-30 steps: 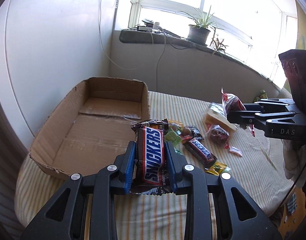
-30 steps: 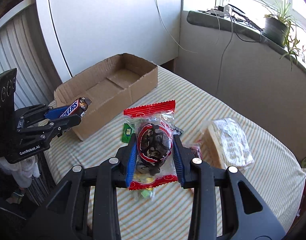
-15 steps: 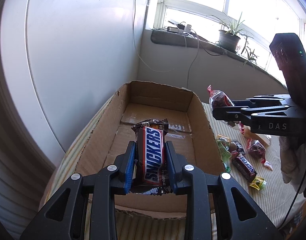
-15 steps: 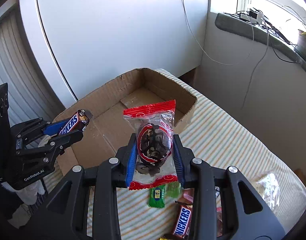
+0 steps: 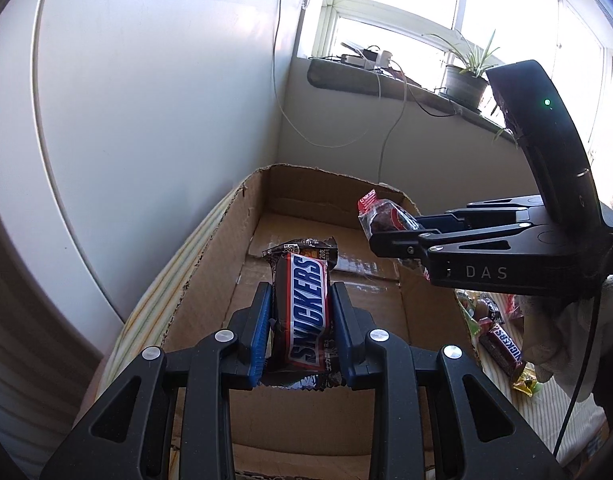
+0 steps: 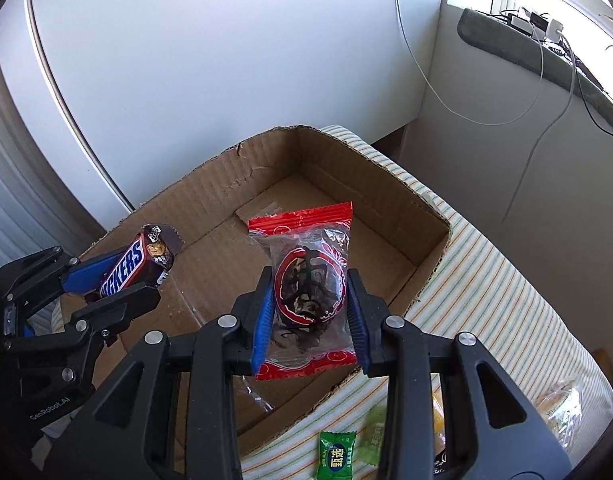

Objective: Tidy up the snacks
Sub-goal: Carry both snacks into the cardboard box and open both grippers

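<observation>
left gripper clamps Snickers bar | over cardboard box | right gripper apparently grips red-edged packet

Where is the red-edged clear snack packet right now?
The red-edged clear snack packet is clamped in the right gripper, held above the open brown cardboard box, right of the left gripper's Snickers bar.

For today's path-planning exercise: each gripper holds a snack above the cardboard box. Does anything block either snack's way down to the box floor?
Nothing visible does. The Snickers bar in the left gripper and the red-edged packet in the right gripper hang over the cardboard box, whose floor looks bare beneath them.
</observation>
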A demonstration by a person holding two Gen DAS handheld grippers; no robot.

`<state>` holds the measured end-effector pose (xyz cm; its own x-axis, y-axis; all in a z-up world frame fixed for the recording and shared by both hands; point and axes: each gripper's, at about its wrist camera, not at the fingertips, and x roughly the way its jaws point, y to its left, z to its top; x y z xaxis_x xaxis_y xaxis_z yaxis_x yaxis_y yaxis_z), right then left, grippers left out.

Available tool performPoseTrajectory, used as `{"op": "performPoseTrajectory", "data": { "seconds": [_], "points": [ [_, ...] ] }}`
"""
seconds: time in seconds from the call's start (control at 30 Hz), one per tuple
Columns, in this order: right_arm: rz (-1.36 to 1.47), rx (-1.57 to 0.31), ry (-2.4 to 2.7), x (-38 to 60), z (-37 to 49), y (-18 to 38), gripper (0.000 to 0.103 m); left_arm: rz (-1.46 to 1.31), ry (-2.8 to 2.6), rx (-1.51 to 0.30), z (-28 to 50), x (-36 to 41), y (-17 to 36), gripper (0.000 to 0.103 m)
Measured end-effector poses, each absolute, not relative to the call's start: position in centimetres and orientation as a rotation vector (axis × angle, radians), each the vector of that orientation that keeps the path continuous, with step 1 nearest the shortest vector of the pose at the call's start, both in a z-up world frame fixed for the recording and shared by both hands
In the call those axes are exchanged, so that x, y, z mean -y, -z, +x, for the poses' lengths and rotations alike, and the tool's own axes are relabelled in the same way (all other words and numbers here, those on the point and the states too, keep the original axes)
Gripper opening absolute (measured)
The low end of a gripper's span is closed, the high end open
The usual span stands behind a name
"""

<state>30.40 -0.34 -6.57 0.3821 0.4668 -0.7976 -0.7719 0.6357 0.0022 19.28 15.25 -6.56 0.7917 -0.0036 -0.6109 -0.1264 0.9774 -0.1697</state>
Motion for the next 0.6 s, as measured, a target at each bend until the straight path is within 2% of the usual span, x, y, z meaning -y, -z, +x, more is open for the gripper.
{"op": "performPoseTrajectory", "data": {
  "seconds": [0.1,0.17,0.23,0.27,0.6],
  "points": [
    [-0.414,-0.854,-0.811,0.3,30.5,6.6,0.038,-0.206,-0.068,-0.659,19.1,-15.4,6.7,0.029],
    [-0.403,-0.848,-0.809,0.4,30.4,6.4,0.046,-0.211,-0.073,-0.659,18.9,-15.6,6.7,0.040],
    [-0.386,-0.841,-0.808,0.6,30.4,6.2,0.066,-0.215,-0.087,-0.650,18.6,-15.8,6.5,0.048],
    [-0.381,-0.835,-0.807,0.7,30.4,6.1,0.069,-0.218,-0.087,-0.646,18.5,-15.9,6.4,0.048],
    [-0.346,-0.798,-0.793,2.7,29.2,4.1,0.069,-0.198,-0.061,-0.597,17.6,-14.5,4.8,0.048]
  ]
}}
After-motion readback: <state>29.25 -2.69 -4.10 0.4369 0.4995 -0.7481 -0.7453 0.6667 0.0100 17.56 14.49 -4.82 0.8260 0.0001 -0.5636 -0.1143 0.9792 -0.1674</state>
